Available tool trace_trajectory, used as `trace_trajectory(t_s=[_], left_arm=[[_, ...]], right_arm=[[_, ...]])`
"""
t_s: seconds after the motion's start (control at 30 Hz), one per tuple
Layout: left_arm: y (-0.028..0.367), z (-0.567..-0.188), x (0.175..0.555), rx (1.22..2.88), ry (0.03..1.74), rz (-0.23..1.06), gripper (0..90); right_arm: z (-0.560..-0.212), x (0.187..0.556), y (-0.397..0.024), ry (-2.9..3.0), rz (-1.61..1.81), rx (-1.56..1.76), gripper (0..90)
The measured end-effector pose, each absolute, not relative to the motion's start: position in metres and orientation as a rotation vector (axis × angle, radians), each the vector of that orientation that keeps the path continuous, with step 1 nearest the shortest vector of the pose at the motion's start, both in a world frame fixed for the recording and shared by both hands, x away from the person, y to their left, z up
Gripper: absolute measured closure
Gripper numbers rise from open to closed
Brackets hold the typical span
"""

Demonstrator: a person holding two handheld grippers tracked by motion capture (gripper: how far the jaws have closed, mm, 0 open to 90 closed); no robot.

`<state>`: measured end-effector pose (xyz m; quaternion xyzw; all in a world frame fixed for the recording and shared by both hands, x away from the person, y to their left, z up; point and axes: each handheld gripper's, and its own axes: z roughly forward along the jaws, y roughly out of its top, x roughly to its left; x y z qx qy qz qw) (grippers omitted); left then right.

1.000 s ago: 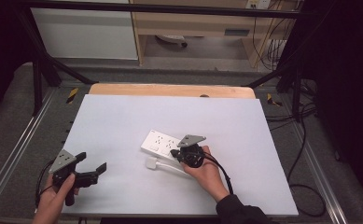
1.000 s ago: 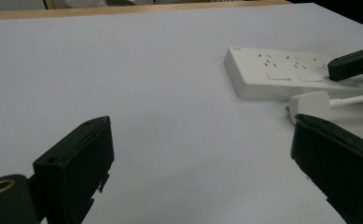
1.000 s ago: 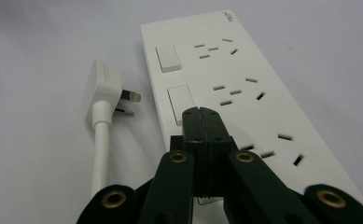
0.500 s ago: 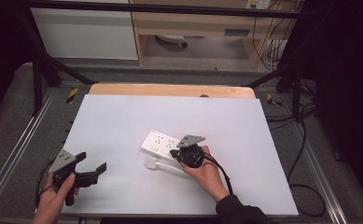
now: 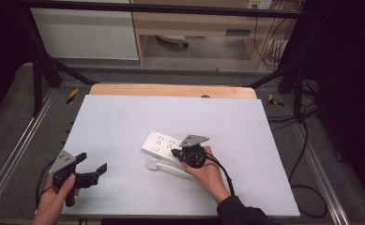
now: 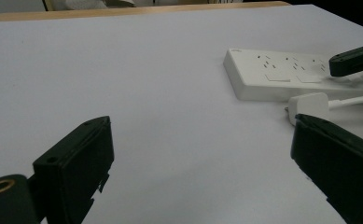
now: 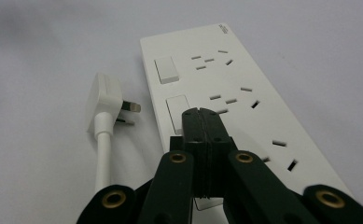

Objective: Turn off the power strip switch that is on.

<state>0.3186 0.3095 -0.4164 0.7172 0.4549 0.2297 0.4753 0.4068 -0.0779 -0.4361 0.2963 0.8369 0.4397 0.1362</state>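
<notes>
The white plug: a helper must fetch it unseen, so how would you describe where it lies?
On the white table, find the white power strip near the middle. The white plug lies loose beside its long edge, unplugged, prongs toward the strip, with a white cord trailing off.

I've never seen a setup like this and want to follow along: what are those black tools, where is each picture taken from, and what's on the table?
A person holds a two-jaw gripper in each hand. The high view looks down on the white table; each gripper view comes from a camera riding on that tool. On the table lie a white power strip and a white plug on its cable beside it. The right gripper is shut with nothing between its jaws, its tip over the strip by a switch. The left gripper is open, holding nothing.
</notes>
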Motion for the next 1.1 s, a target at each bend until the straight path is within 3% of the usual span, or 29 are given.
trace_trajectory(t_s=[0.7,1.1], left_arm=[[0.309,-0.416,0.319,1.751,1.111,0.562,5.7],[0.309,-0.416,0.319,1.754,1.112,0.561,5.7]], right_arm=[[-0.429,0.404,-0.08,2.385,1.34,0.86,83.9],[-0.422,0.403,-0.08,2.346,1.375,0.867,62.4]])
